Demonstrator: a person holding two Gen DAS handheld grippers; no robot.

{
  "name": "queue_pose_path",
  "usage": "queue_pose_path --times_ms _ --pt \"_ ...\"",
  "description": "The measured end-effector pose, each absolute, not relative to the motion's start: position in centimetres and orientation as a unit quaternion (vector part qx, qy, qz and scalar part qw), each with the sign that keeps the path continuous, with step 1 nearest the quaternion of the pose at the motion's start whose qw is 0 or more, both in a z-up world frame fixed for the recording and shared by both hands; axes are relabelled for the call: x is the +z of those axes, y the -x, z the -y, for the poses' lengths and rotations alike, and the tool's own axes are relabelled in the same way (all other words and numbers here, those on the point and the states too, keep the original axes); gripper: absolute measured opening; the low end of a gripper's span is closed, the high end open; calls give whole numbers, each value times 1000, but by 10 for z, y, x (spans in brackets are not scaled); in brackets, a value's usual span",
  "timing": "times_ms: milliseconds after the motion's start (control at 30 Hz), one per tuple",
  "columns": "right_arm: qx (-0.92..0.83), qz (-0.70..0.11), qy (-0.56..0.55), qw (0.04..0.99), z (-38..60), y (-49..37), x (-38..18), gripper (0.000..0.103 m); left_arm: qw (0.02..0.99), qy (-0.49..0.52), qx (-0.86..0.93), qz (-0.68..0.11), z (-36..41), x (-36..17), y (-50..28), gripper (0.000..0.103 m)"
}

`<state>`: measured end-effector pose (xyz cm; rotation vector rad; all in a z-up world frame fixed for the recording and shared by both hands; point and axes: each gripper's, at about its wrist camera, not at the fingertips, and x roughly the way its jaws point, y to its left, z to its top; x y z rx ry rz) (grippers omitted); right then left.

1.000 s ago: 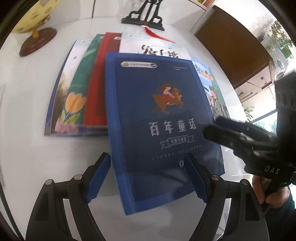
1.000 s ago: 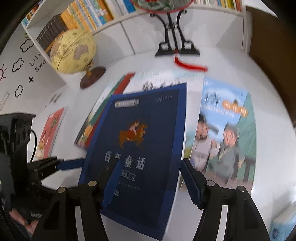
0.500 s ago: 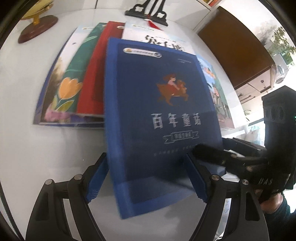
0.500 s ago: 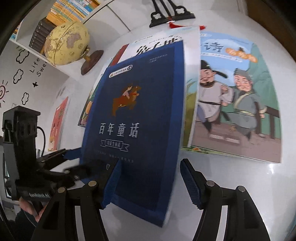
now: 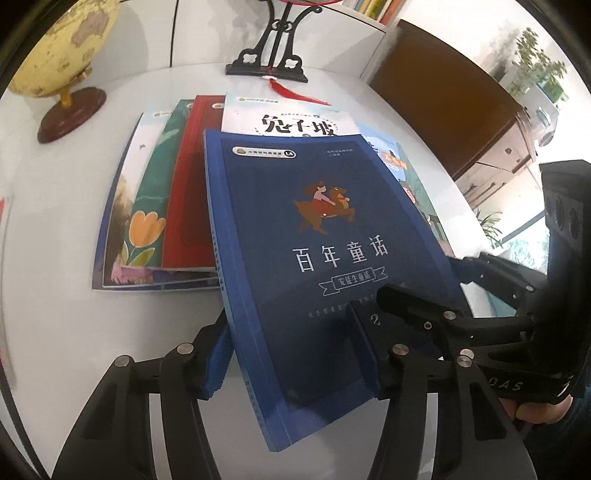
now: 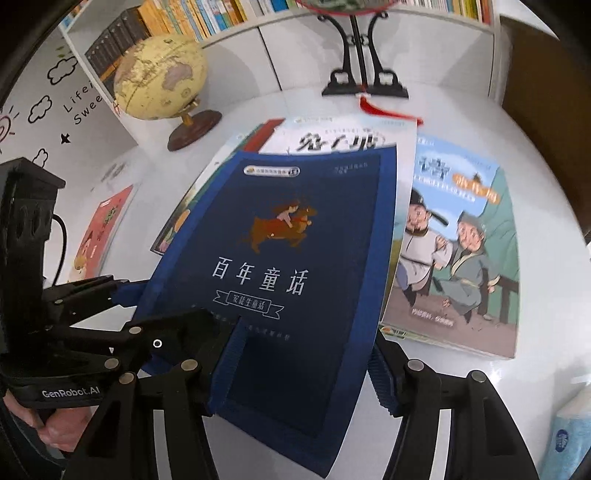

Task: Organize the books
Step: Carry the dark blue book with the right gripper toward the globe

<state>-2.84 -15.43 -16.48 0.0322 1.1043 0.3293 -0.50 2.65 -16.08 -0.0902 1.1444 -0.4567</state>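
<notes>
Blue book (image 5: 317, 236) between both closing grippers; shelf (image 6: 207, 18) holds books.

My worktop (image 5: 55, 229) is white and glossy, catching soft reflections of light. At ten o'clock in my left view a yellow globe (image 5: 55, 48) stands on a round dark-red wooden base. At twelve o'clock a black ornamental stand (image 5: 269, 55) rests on the worktop, with a red tassel (image 5: 295, 94) trailing from it. Behind these run white cabinet doors (image 6: 236, 70), and above them a shelf (image 6: 177, 22) packed with upright spines. From my right view, the white wall (image 6: 48, 107) at nine to ten o'clock carries black cloud and star decals. At two o'clock in my left view sits a brown wooden cabinet (image 5: 443, 99), and past it a bright window (image 5: 535, 74) shows green foliage.
</notes>
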Motion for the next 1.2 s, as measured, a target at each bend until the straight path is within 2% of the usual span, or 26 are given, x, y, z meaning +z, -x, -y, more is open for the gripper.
queue_pose_path --times_ms 467,1200 --pt "154 -451 100 873 135 43 -134 50 848 16 -214 -485 -25 -123 12 54" --pt "196 -415 80 885 85 43 -91 50 875 35 -200 -440 -76 -78 22 54"
